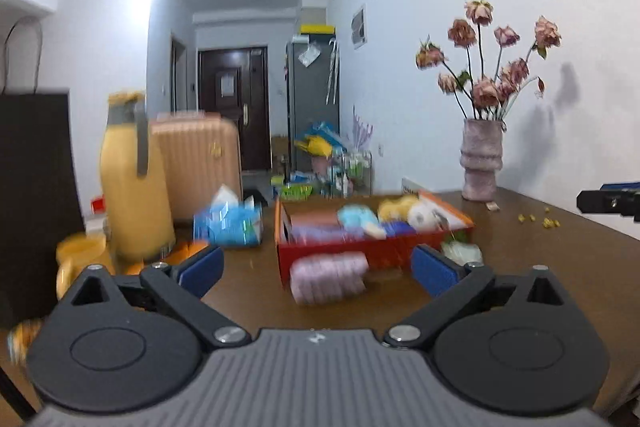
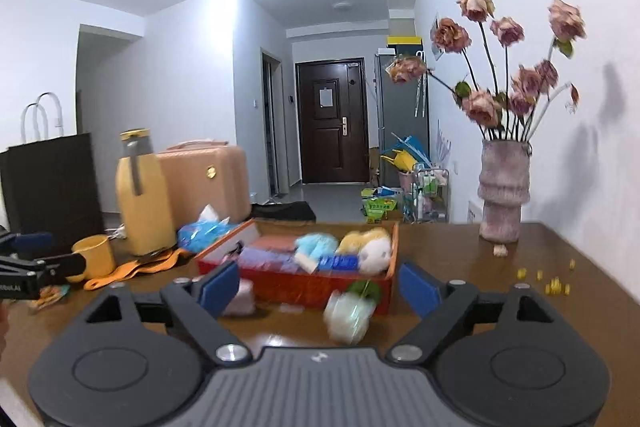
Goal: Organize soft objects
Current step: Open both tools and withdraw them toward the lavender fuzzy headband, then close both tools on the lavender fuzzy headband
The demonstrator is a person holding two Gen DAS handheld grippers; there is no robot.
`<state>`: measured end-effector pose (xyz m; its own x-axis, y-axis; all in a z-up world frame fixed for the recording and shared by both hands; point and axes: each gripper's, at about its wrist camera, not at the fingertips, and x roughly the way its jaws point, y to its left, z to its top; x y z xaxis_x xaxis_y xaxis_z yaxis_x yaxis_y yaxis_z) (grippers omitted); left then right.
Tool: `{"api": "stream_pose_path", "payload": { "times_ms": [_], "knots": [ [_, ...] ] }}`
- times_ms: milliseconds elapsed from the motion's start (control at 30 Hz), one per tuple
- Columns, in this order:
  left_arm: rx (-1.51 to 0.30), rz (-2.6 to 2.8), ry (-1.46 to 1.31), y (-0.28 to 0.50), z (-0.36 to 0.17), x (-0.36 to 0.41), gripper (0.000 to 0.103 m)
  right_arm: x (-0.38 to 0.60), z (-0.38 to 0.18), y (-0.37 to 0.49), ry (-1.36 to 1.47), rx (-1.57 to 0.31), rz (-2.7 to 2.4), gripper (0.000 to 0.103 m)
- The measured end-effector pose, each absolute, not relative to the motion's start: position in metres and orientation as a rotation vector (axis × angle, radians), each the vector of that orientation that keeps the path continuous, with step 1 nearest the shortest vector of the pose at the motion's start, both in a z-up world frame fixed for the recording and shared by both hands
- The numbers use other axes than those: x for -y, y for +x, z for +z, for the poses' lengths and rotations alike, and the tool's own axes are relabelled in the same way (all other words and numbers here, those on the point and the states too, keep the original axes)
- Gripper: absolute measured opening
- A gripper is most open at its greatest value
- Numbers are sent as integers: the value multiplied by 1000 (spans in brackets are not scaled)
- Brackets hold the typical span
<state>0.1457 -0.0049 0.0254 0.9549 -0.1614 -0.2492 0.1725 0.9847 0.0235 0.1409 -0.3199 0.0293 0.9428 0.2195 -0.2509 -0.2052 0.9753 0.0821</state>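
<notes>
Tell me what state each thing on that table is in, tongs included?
Left tongs: open, empty.
Right tongs: open, empty.
Red box: open-topped, packed with soft toys.
Pink roll: on its side, outside the box.
Pale green bundle: on the table, outside the box.
Yellow jug: upright, lid on.
Yellow mug: upright.
Vase: upright, holding dried roses.

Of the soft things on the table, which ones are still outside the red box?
Two: the pink roll and the pale green bundle, both lying on the table against the red box's near wall. The rest sit inside it.
</notes>
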Motion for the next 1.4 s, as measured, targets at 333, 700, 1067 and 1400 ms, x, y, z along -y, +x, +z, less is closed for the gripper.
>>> {"api": "stream_pose_path", "payload": {
  "times_ms": [333, 700, 1067, 1400],
  "knots": [
    [-337, -193, 64, 135, 7, 13, 102, 308, -16, 107, 98, -357, 186, 87],
    [-443, -123, -57, 213, -4, -4, 94, 290, -18, 173, 100, -416, 245, 80],
    [-652, -218, -278, 381, -40, -33, 58, 222, -28, 338, 144, -508, 381, 59],
    [-650, -335, -262, 379, -55, -29, 10, 197, -70, 408, 284, -630, 450, 15]
  ]
}}
